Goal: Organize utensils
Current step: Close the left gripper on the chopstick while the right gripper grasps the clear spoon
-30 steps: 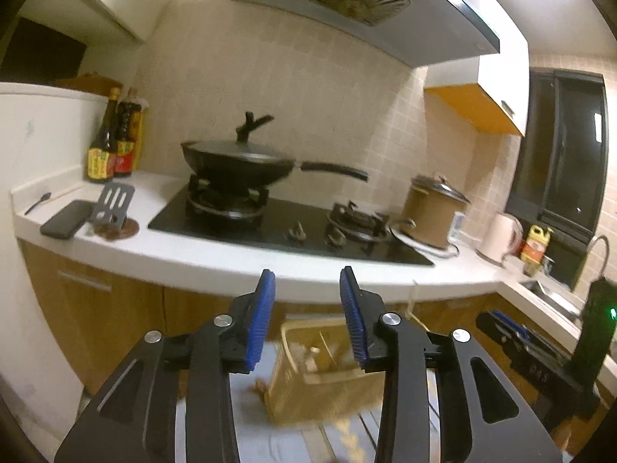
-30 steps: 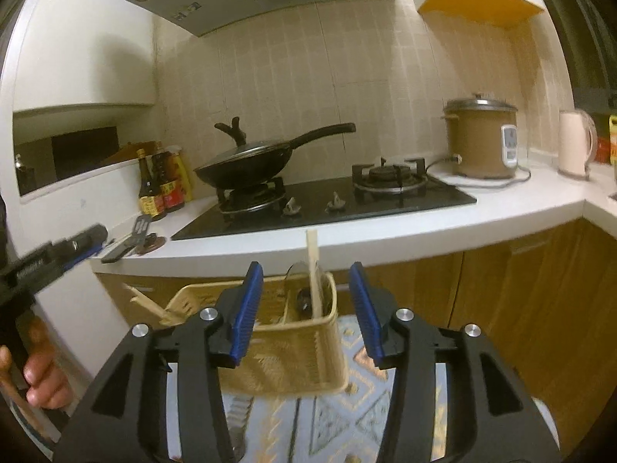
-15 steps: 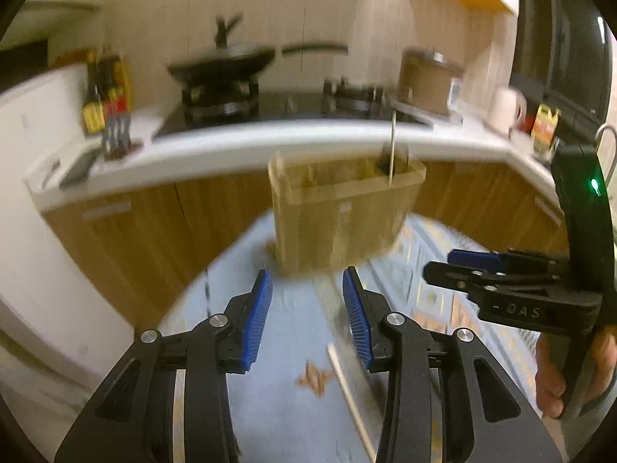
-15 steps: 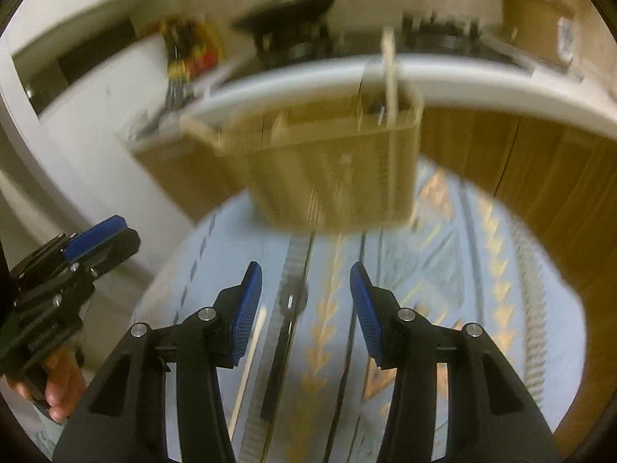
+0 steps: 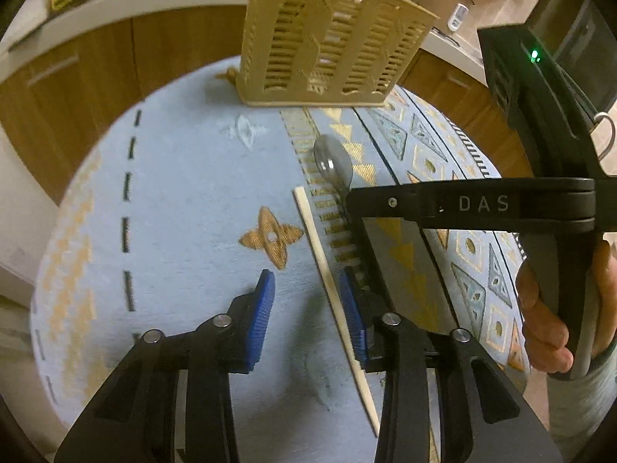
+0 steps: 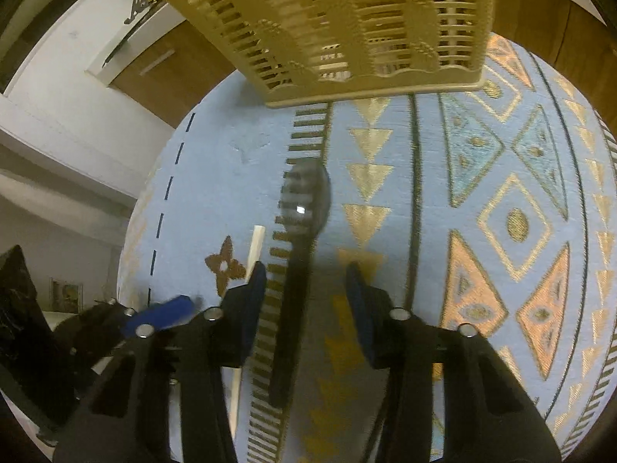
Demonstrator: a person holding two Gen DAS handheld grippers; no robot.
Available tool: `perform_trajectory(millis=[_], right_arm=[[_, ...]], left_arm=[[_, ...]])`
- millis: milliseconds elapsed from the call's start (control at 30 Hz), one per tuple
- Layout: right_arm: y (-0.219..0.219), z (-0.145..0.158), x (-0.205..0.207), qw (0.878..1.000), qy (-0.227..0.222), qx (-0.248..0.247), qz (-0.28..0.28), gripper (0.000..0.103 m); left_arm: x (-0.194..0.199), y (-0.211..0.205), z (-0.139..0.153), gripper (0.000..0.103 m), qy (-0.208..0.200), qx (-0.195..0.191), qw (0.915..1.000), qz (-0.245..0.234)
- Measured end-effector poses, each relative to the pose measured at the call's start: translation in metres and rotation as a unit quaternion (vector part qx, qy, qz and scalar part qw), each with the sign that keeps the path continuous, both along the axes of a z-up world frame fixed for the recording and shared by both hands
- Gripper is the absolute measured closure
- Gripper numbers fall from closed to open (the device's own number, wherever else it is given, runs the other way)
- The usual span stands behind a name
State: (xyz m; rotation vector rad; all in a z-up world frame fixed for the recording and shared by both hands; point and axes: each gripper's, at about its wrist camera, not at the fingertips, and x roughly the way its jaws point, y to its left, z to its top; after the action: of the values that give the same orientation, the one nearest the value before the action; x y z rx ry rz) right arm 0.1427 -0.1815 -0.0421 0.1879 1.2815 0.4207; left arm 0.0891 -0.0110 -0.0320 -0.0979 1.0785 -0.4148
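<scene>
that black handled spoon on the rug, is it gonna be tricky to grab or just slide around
The spoon has a thin, straight, rigid-looking handle, so it probably won't flex. It lies flat on the woven rug, which likely limits sliding but leaves little room under it. Its glossy bowl may be slippery; the handle between the open right gripper seems safer.

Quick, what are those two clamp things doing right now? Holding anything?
Left tool: open, holding nothing, over the chopstick.
Right tool: open, holding nothing, straddling the black spoon.
</scene>
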Motion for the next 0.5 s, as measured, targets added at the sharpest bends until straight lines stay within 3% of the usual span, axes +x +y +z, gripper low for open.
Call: perform_trajectory(millis=[167, 500], right_arm=[[0.008, -0.001, 0.008, 1.000, -0.008, -0.013, -0.009, 0.072], [0.029, 0.001, 0.002, 0.993, -0.061, -0.102, 0.018, 0.090]], left_arm=[[0.004, 0.001, -0.006, 0.072, 0.010, -0.014, 0.9998, 0.004], [0.008, -0.007, -0.010, 0.073, 0.013, -0.007, 0.9999, 0.004]])
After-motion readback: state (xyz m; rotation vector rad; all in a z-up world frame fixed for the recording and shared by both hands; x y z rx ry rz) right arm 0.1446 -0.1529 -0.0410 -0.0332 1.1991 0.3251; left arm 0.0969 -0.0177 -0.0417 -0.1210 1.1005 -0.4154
